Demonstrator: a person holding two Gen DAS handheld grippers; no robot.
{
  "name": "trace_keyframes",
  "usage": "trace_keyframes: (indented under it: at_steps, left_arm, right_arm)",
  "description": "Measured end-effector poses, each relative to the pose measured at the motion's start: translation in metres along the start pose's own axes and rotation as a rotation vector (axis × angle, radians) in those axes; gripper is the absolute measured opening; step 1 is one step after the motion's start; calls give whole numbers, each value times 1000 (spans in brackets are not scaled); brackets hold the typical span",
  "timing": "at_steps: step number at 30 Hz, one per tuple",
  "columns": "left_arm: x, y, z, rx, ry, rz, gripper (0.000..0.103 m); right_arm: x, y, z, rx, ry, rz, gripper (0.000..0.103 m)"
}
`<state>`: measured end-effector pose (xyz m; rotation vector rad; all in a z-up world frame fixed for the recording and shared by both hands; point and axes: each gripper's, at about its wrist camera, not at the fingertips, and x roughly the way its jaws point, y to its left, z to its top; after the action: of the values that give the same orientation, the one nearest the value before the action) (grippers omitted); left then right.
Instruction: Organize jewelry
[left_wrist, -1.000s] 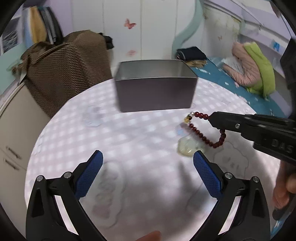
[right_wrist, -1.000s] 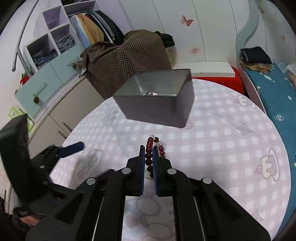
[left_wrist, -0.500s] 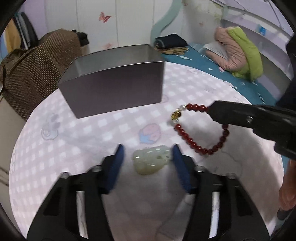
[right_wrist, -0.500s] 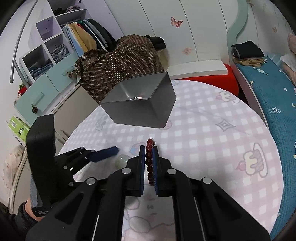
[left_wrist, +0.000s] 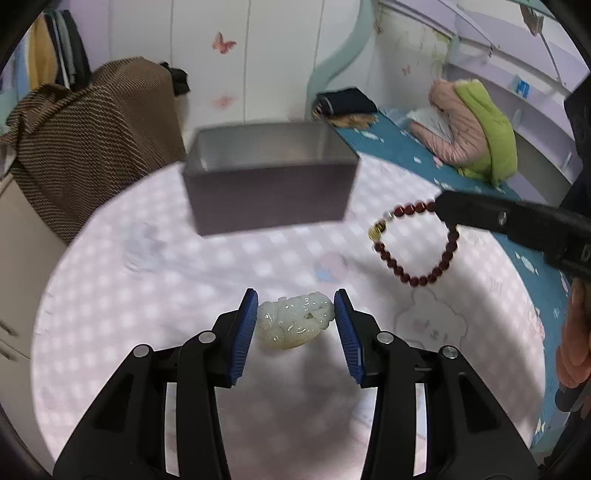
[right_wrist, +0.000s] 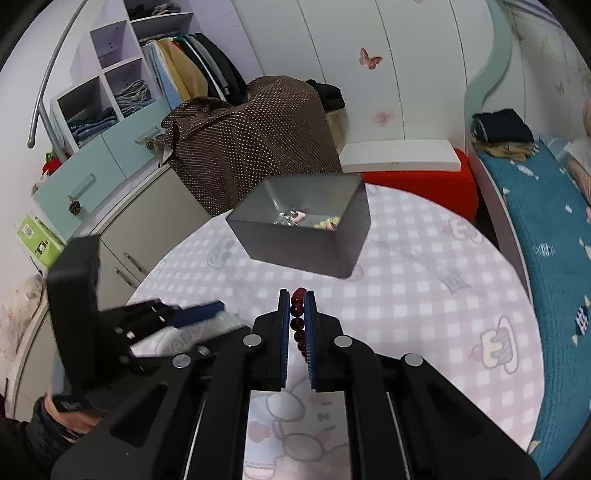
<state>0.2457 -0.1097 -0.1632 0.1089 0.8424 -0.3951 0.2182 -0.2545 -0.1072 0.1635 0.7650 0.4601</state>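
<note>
Right gripper (right_wrist: 295, 317) clamps red bead bracelet (left_wrist: 415, 243), lifted in front of grey box (left_wrist: 269, 192). Left gripper (left_wrist: 295, 321) fingers parted, straddling pale jade pendant (left_wrist: 295, 325) on checked tablecloth (left_wrist: 147, 295) before box.

A home bedroom: bed (right_wrist: 546, 206), open wardrobe (right_wrist: 184, 74), butterfly wall stickers (right_wrist: 370, 58).

Black angular left gripper (left_wrist: 294, 315) and right gripper (right_wrist: 297, 309), ribbed blue pads, silver screws, bare skin
</note>
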Motion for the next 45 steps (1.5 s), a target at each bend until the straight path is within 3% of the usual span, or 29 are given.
trace_keyframes:
  at_steps: [8,17,23,29,31,32,33,34,36,39,45]
  left_arm:
    - [-41,23,35,-8,-94,38,43]
    - [-69,41,121,-28,-182,33,42]
    - [-49,45,162,-41,-142,11,43]
    - [-10,52,173,-66,-64,21,43]
    - [-4,56,171,-74,-54,21,49]
    - [-3,58,170,-76,-54,35,60]
    - [-4,60,168,-85,-63,46,81]
    - [-6,62,167,-95,-74,62,88]
    - [-12,69,165,-116,-90,64,90]
    - [-28,76,160,-120,-116,98,95]
    - [-80,82,140,-117,-209,176,98]
  right_arm:
    - [-12,20,34,-48,-39,-10,6]
    - [-13,38,109,-96,-83,-29,6]
    - [13,34,140,-81,-40,-67,7]
    - [41,20,140,-22,13,-95,8]
    - [43,14,138,14,5,-95,11]
    - [43,12,138,26,5,-95,19]
    - [42,13,136,35,2,-98,34]
    - [40,11,135,46,-8,-105,40]
    - [35,10,134,56,-26,-114,73]
    - [20,9,132,79,-75,-125,95]
    - [-15,16,123,97,-146,-159,96]
